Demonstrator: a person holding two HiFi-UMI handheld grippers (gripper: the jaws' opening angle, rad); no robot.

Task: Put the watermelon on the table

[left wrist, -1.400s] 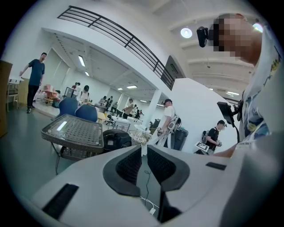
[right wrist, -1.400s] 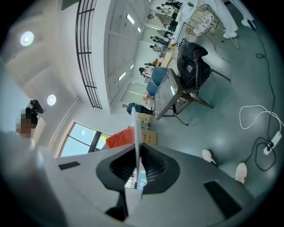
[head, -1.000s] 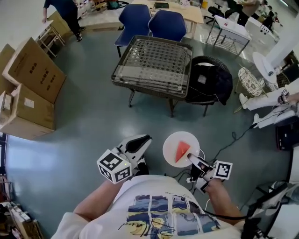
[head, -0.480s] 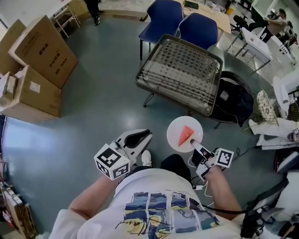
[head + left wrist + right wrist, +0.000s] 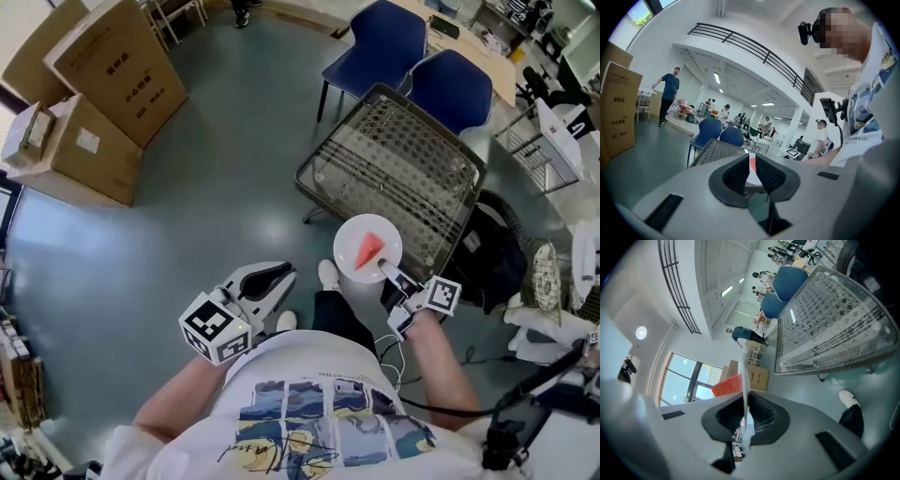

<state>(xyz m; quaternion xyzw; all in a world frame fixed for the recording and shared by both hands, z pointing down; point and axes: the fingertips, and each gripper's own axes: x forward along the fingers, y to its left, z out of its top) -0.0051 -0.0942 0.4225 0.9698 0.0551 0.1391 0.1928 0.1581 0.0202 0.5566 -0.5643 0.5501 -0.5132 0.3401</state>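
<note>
A red watermelon wedge [image 5: 369,248] lies on a white plate [image 5: 352,236]. My right gripper [image 5: 382,269] is shut on the plate's near rim and holds it level over the near corner of the glass-topped wicker table [image 5: 394,159]. In the right gripper view the plate [image 5: 744,376] stands edge-on between the jaws of that gripper [image 5: 744,414], with the watermelon [image 5: 726,386] to its left and the table [image 5: 829,319] ahead. My left gripper [image 5: 278,273] hangs lower left of the plate, shut and empty. In the left gripper view that gripper [image 5: 751,172] points toward the table [image 5: 715,150].
Two blue chairs [image 5: 384,37] [image 5: 459,84] stand behind the table. A black bag on a round seat [image 5: 492,248] sits to its right, with cables on the floor nearby. Cardboard boxes [image 5: 103,84] are stacked at the left. My white shoes [image 5: 328,275] show below the plate.
Both grippers and the plate have moved toward the table. The plate, which hung over bare floor before, now overlaps the table's near corner. The grip on the plate has held.
</note>
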